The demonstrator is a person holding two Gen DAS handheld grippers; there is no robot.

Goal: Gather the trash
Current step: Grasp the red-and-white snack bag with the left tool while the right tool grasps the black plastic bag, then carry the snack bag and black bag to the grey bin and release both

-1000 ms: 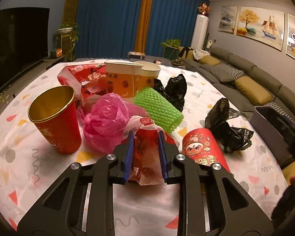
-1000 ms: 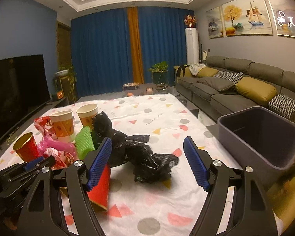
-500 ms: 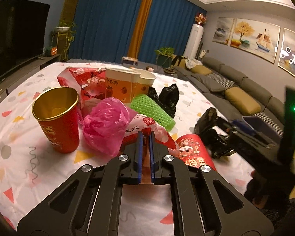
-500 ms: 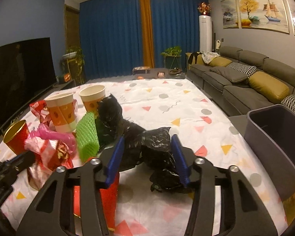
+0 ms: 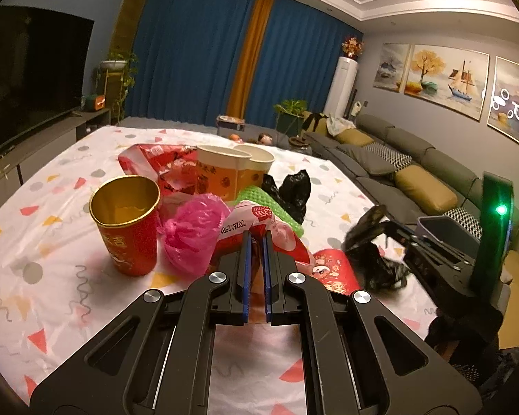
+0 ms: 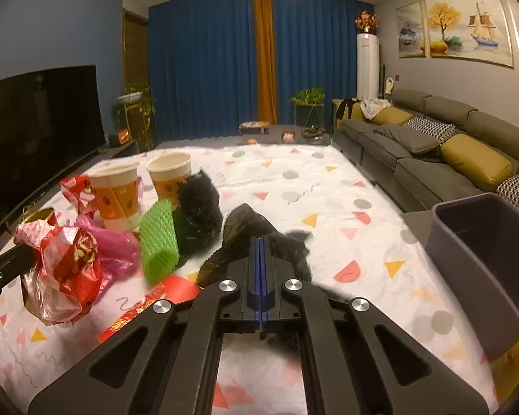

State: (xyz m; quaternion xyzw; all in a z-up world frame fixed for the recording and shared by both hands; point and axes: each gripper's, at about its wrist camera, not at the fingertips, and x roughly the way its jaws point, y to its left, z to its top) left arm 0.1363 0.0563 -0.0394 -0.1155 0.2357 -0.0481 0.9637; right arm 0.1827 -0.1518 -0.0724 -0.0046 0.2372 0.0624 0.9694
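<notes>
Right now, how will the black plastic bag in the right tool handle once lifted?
Likely floppy: the black plastic bag is crumpled thin film and should droop around the right tool. Probably very light. It may slip, since only a thin fold sits between the shut jaws.

Confetti-print tablecloth [image 6: 311, 180] (littered: cups [image 6: 116, 190], bags [image 6: 200, 204])

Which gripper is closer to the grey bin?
Right. The right gripper, shut on a black bag, has the bin just off to its right. The left gripper, clamping a red wrapper, is farther across the table.
</notes>
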